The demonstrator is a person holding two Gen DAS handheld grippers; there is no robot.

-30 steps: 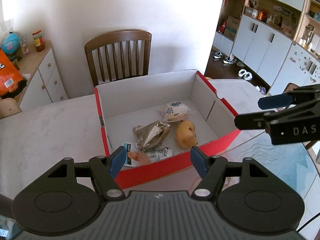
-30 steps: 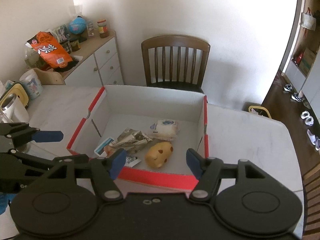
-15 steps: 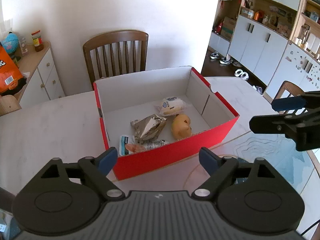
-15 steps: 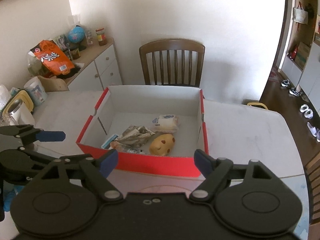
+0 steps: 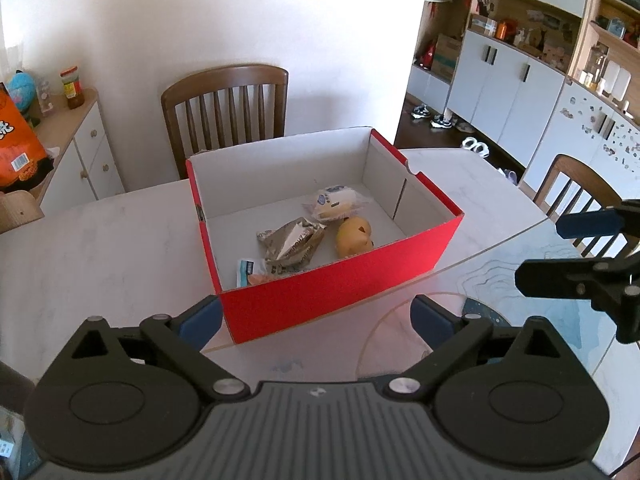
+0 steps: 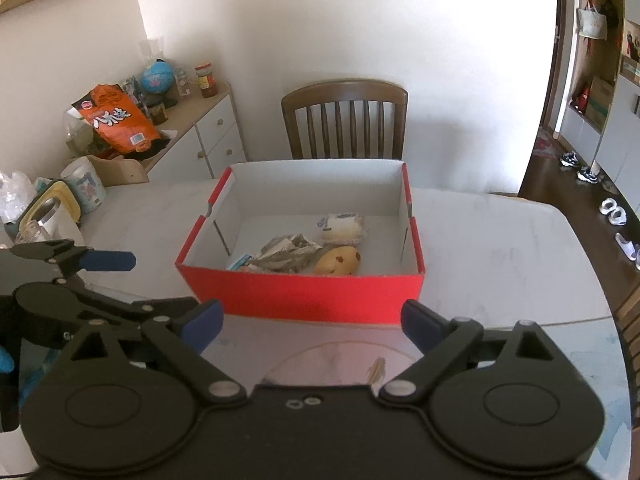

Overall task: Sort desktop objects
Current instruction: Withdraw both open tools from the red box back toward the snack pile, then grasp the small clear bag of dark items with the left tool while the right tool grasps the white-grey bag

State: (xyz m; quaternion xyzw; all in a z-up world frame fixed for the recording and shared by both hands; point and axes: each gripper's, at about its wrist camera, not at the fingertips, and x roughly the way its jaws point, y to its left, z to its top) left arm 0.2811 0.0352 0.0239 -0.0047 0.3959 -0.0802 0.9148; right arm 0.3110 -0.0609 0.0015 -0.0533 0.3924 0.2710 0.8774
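Both sets of jaws stand wide apart with nothing between them, and they have just been opening further. The left gripper [image 5: 316, 322] hangs over the pale marble desk [image 5: 100, 240] just short of the red box [image 5: 340, 292], and the right gripper [image 6: 312, 322] hangs beside it, its blue-padded fingers [image 6: 420, 326] also just clear of the box's near wall. Neither touches the box. Inside, on the white floor of the box, lie a crumpled silver wrapper [image 5: 292, 242], a yellow toy [image 5: 354, 236] just beside it, a clear-wrapped bun [image 5: 334, 202] toward the back, and a small blue-and-white packet [image 5: 248, 270] by the near wall. A brown wooden chair [image 6: 344, 120] stands behind the desk against the white wall. To the left a sideboard [image 6: 208, 136] carries an orange snack bag [image 6: 116, 118], a globe [image 6: 158, 78] and a jar [image 6: 206, 80].
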